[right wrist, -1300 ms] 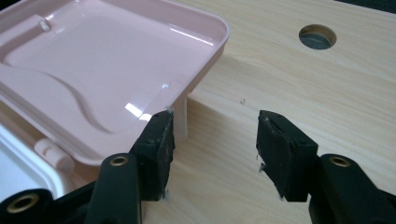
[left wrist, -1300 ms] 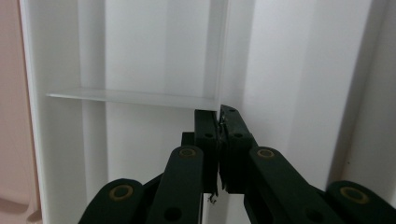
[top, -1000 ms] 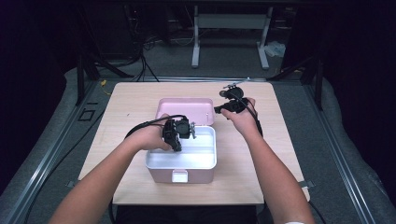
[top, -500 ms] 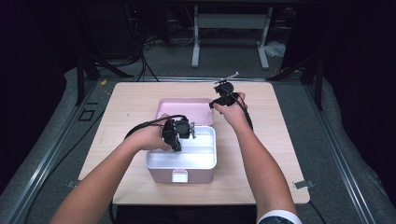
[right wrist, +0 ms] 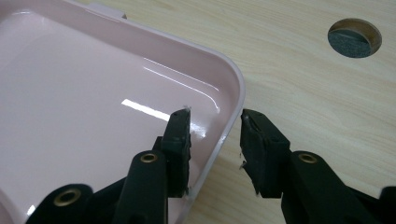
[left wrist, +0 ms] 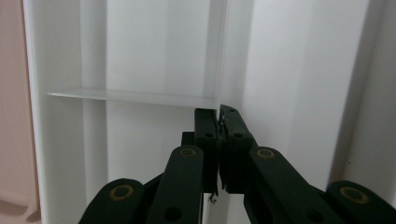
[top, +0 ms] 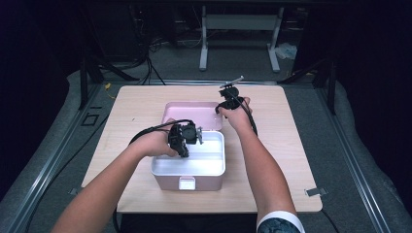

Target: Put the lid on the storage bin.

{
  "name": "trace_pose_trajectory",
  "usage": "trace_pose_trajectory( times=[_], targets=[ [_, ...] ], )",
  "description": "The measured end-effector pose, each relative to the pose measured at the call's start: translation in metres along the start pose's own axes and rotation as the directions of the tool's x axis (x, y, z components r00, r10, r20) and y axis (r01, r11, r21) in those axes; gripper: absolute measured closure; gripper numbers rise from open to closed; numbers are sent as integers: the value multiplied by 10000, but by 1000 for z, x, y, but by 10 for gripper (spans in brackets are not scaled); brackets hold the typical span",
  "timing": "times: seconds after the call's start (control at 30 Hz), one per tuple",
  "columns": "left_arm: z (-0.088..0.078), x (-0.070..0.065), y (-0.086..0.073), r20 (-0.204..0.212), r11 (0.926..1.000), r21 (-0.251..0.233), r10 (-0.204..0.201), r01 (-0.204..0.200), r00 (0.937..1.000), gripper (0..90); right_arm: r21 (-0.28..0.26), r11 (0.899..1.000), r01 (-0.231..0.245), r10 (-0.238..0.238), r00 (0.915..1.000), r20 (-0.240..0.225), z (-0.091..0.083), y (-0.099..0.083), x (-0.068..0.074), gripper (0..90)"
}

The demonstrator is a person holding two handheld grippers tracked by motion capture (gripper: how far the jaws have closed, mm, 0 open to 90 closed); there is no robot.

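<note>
At frame centre on the bench (top: 286,160): unlabelled pink box (top: 188,167), white insert; left claw (left wrist: 218,122) clenched on divider (left wrist: 223,51); right claw (right wrist: 214,133) closing, astride lid rim (right wrist: 229,121), unclamped.

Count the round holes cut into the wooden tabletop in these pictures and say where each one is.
1. The round hole shows in the right gripper view, in the table beyond the pink lid's corner. Others may be hidden; the high view is too coarse to tell.

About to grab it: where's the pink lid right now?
In the high view the pink lid lies open on the table behind the white box, the right hand-held gripper at its right edge.
</note>
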State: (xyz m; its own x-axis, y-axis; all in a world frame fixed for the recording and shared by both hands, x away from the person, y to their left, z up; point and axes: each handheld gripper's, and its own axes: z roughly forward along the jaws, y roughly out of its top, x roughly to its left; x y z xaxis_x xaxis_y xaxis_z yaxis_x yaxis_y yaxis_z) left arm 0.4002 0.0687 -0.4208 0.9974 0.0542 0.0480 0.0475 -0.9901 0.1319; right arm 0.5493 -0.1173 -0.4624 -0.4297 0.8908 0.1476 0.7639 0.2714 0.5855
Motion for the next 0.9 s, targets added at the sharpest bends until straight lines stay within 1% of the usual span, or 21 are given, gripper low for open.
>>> trace_pose_trajectory(
  times=[0.23,0.3,0.4,0.43,0.5,0.53,0.57,0.6,0.67,0.7,0.83,0.9],
  targets=[
    [0,0,0,-6,10000,-15,67,-67,10000,873,63,10000,3,-3,10000,48,2,0,0,651],
    [0,0,0,-10,10000,-14,68,-68,10000,873,140,9999,-44,44,10000,-8,2,0,-1,654],
    [0,0,0,-2,10000,-18,71,-71,10000,874,73,9999,-88,87,9999,49,4,1,-1,665],
    [0,0,0,-7,10000,-7,68,-68,10000,874,97,9999,-120,120,9999,74,4,1,-1,676],
    [0,1,0,3,10000,-11,69,-69,10000,873,188,9995,-250,251,9997,-55,3,1,-2,706],
    [0,1,0,3,10000,-10,71,-71,10000,873,198,9994,-281,282,9996,-43,3,1,-2,715],
    [0,0,0,1,10000,-17,59,-59,10000,873,248,9992,-327,328,9995,-4,3,2,-1,718],
    [0,0,0,0,10000,-14,59,-59,10000,873,167,9990,-411,409,9991,147,4,2,-1,721],
    [0,0,0,1,10000,-15,57,-57,10000,873,323,9981,-529,528,9986,39,3,2,-1,729],
    [0,0,0,-1,10000,-16,56,-56,10000,873,287,9979,-589,584,9981,188,2,3,1,735],
    [0,0,1,-16,10000,-2,58,-58,10000,873,339,9977,-587,571,9972,476,-1,6,5,755],
    [0,0,1,-10,10000,1,62,-62,10000,873,285,9971,-705,686,9956,641,-2,6,6,766]
  ],
)
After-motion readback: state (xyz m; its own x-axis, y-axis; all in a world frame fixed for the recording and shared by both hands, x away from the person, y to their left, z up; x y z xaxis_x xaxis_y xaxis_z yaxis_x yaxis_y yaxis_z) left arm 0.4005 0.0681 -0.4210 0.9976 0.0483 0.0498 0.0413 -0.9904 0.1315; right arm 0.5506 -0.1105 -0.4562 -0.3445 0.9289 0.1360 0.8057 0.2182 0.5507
